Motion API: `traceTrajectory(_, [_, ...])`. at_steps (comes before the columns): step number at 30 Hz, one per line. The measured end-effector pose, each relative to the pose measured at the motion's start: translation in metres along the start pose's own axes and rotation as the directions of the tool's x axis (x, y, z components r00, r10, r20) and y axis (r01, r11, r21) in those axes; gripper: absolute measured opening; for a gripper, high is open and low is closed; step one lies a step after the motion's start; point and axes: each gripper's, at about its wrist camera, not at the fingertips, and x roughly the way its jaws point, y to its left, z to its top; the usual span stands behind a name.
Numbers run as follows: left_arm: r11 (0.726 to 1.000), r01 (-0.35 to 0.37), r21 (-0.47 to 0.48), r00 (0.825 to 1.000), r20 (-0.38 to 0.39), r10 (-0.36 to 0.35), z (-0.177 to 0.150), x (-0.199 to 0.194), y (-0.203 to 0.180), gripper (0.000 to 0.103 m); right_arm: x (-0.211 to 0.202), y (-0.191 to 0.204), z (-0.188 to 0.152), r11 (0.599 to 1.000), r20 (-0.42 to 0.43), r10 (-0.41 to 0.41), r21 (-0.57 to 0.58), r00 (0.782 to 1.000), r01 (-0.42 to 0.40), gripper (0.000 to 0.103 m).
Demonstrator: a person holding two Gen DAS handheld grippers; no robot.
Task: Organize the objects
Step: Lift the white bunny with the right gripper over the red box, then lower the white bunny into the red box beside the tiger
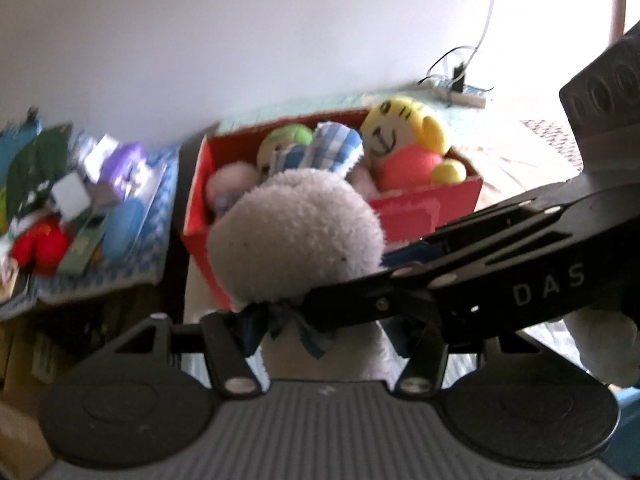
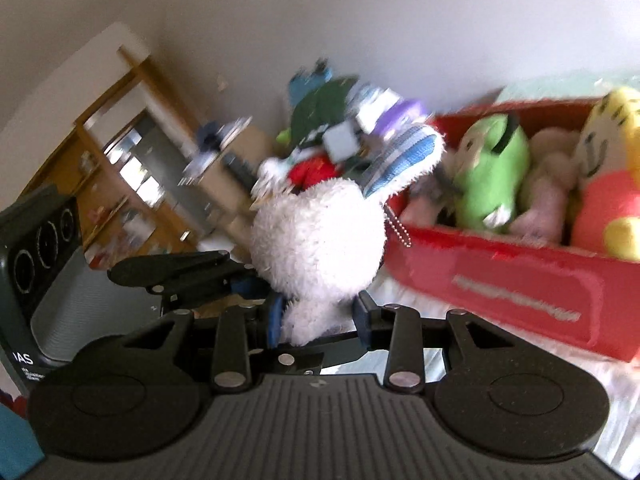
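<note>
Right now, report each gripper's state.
Left gripper: jaws closed on the white plush rabbit at its neck.
Right gripper: jaws closed on the same rabbit's lower body.

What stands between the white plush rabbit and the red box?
Nothing visible blocks the way: the white plush rabbit, gripped by both the right gripper and left gripper, sits just before the red box. The box is crowded with a green plush and a yellow plush.

I see a pale bed surface (image 2: pixel 420 292) carrying the red box (image 2: pixel 516 284), with a light green mat (image 1: pixel 320 106) just behind that box, and, beside it across a dark gap, a blue checked cloth (image 1: pixel 132 256) heaped with small blurred items.
</note>
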Motion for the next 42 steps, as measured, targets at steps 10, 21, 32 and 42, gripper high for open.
traceTrajectory(10, [0.973, 0.191, 0.131, 0.973, 0.106, -0.206, 0.045, 0.024, 0.001, 0.061, -0.027, -0.010, 0.017, 0.963, 0.184, -0.266, 0.100, 0.946, 0.251, 0.039])
traceTrajectory(21, [0.954, 0.269, 0.132, 0.952, 0.117, -0.284, 0.093, 0.070, -0.018, 0.061, -0.024, -0.043, 0.046, 0.913, 0.208, -0.407, 0.125, 0.889, 0.389, 0.039])
traceTrajectory(32, [0.959, 0.284, 0.020, 0.957, 0.065, -0.284, 0.109, 0.117, -0.016, 0.061, -0.013, -0.073, 0.056, 0.896, 0.174, -0.439, 0.165, 0.882, 0.413, 0.039])
traceTrajectory(42, [0.971, 0.238, -0.028, 0.971, -0.002, -0.238, 0.101, 0.147, -0.003, 0.061, 0.012, -0.091, 0.058, 0.909, 0.119, -0.387, 0.217, 0.914, 0.357, 0.039])
